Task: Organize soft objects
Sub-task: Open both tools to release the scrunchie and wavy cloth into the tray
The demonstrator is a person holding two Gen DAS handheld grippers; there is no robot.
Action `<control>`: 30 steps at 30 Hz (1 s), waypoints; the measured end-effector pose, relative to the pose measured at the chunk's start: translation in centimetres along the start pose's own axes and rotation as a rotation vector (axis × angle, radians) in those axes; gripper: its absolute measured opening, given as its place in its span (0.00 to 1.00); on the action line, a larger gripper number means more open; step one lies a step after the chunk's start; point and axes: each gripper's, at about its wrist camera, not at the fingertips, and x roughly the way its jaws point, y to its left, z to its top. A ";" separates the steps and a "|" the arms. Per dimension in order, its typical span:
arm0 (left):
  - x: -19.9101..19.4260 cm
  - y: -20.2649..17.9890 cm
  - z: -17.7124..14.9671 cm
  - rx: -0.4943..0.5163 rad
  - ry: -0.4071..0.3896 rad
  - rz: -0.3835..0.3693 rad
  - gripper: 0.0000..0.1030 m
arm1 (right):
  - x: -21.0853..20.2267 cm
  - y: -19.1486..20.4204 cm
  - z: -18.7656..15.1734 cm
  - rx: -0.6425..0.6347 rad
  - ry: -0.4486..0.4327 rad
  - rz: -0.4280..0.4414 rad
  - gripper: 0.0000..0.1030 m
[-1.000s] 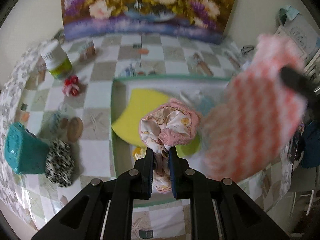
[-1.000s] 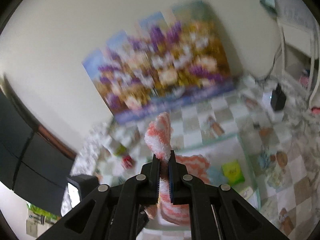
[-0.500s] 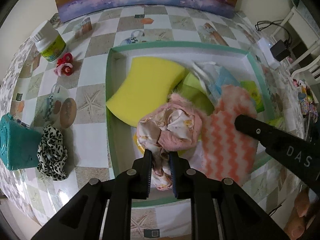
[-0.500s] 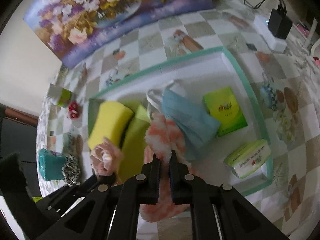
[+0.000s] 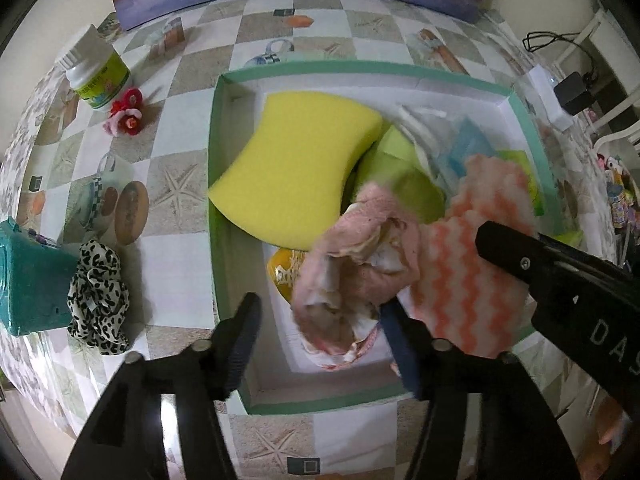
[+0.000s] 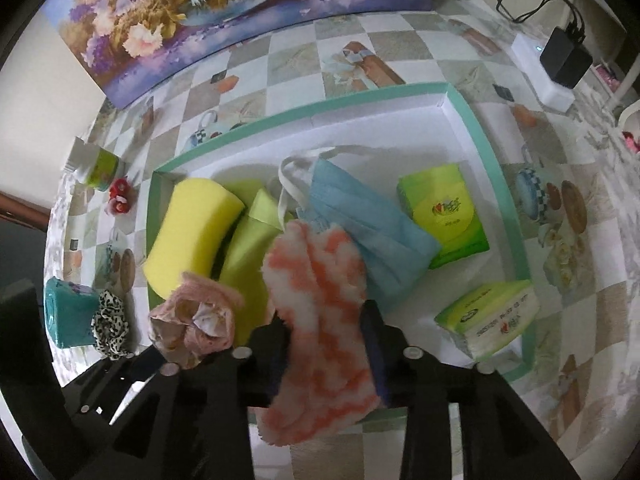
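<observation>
Looking down through the left wrist camera, the green-rimmed tray (image 5: 224, 208) takes up the middle of the checkered surface (image 5: 180, 248). The left tool (image 5: 320, 336) hangs just inside the tray's near rim, its jaws having just been opening and now standing well apart; the pink scrunchie (image 5: 352, 276) lies between them, brushing the right finger while the left finger stands clear of it. Bare white tray floor shows along the near-left corner. A yellow sponge (image 5: 292, 176) fills the tray's far-left part, with a lime cloth (image 5: 400, 176) beside it. Right of the scrunchie, the orange-and-white fuzzy cloth (image 5: 476, 256) runs lengthwise from the near rim toward the far one, the right tool's black finger crossing over it. Outside the tray's left rim sit a leopard-print scrunchie (image 5: 98, 296), a teal box (image 5: 28, 280), a white bottle (image 5: 98, 76) and a red flower clip (image 5: 126, 114).

From the right wrist camera, the right tool (image 6: 326, 344) also has jaws that have just been opening; the fuzzy cloth (image 6: 320, 320) lies between them, draped over the tray's near rim (image 6: 480, 120), long axis pointing at the far rim. Whether the pads press on it I cannot tell. A blue face mask (image 6: 368, 224) lies past it, and two green tissue packs (image 6: 444, 216) crowd the tray's right side.
</observation>
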 end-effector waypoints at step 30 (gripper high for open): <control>-5.0 8.0 0.8 -0.308 -0.202 0.002 0.93 | -4.9 0.7 0.0 -0.025 -0.154 -0.071 1.00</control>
